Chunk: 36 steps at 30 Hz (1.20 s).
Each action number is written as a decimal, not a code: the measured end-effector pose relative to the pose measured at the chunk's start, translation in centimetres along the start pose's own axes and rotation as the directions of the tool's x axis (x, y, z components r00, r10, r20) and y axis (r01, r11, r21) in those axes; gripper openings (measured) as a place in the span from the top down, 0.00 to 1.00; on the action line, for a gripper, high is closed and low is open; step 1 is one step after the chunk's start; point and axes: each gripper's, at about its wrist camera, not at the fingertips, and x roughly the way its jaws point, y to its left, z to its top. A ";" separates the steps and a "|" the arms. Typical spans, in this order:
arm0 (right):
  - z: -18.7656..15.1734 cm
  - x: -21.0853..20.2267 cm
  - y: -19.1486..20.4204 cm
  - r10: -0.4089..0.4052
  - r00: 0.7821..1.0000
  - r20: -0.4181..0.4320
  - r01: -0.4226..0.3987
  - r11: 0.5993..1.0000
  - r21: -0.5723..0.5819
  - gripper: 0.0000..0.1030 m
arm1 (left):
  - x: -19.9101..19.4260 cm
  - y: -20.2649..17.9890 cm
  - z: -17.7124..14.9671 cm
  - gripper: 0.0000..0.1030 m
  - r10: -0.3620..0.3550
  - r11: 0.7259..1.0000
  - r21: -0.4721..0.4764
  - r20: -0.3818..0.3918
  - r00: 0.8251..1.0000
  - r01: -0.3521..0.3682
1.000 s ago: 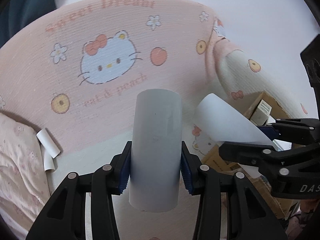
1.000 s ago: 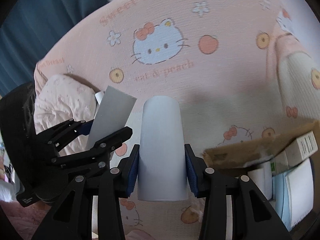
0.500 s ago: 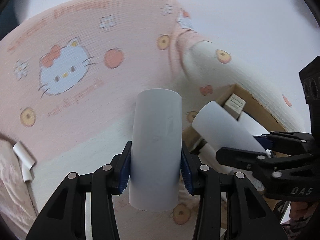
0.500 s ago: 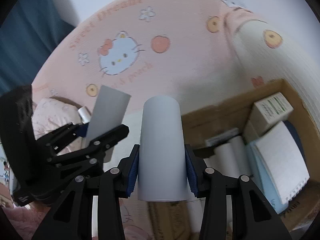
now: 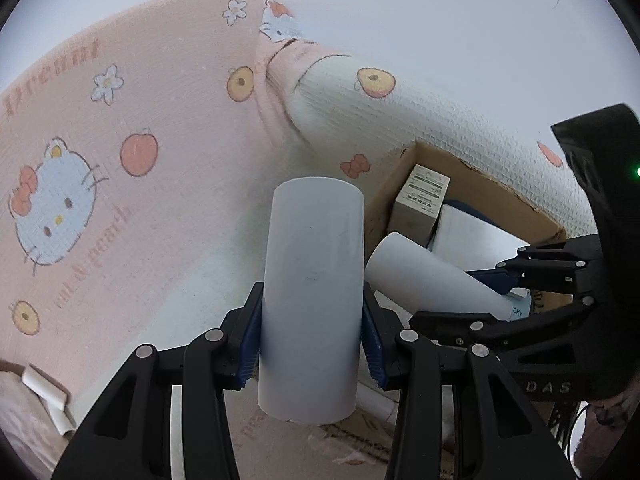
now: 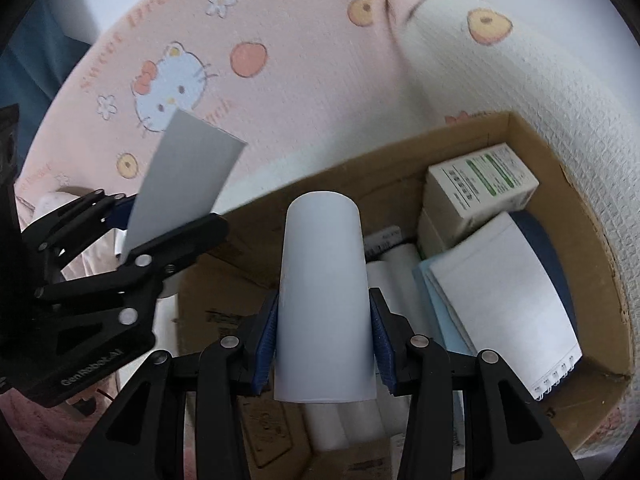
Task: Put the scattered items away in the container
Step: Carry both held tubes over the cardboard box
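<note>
A pink bed cover printed with a cartoon cat, peaches and flowers fills most of both views, and a white quilted roll of the same bedding lies along the bed's far edge. Against that roll sits an open cardboard box, its brown walls rising around the things already inside. The biggest of these is a white spiral-bound notepad lying on a dark blue cover, by the box's right wall. Behind it, in the far corner, stands a white carton with green print, tilted a little. Several white paper rolls lie on the box floor to the left of the notepad. The left tool is clamped on an upright white paper roll, its blue pads pressing the roll's two sides; this roll hangs over the cover just beside the box's near-left wall. The right tool is likewise clamped on a second white paper roll, which is held above the box opening, over the rolls lying inside. The two tools are close beside each other, each showing in the other's view with its roll. At the left edge of the bed two small white rolls lie on the cover beside a pale floral pillow.
</note>
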 end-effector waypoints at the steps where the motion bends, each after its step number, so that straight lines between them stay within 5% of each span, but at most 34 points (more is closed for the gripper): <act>1: -0.1 0.5 -0.1 -0.006 1.000 -0.016 0.006 1.000 -0.004 0.61 | 0.3 0.2 -0.2 0.54 -0.018 1.000 -0.016 -0.009 1.000 0.018; 5: -0.5 4.1 0.1 -0.070 0.989 -0.129 0.064 0.997 -0.048 0.61 | 0.3 1.0 -0.2 0.54 -0.067 0.997 -0.033 -0.016 0.998 0.066; 9: -1.0 6.6 1.4 -0.168 0.968 -0.189 0.139 0.978 -0.157 0.61 | -0.4 2.1 -0.1 0.54 -0.009 0.999 -0.038 0.020 1.000 0.010; 21: -1.2 10.1 2.5 -0.142 0.934 -0.327 0.065 0.970 -0.236 0.61 | 0.1 3.9 -0.3 0.54 -0.033 0.995 -0.094 0.007 0.999 0.033; 36: -1.1 10.8 2.4 -0.161 0.904 -0.396 0.034 0.950 -0.309 0.61 | 0.5 4.5 -0.4 0.54 -0.032 0.991 -0.132 -0.021 0.999 0.029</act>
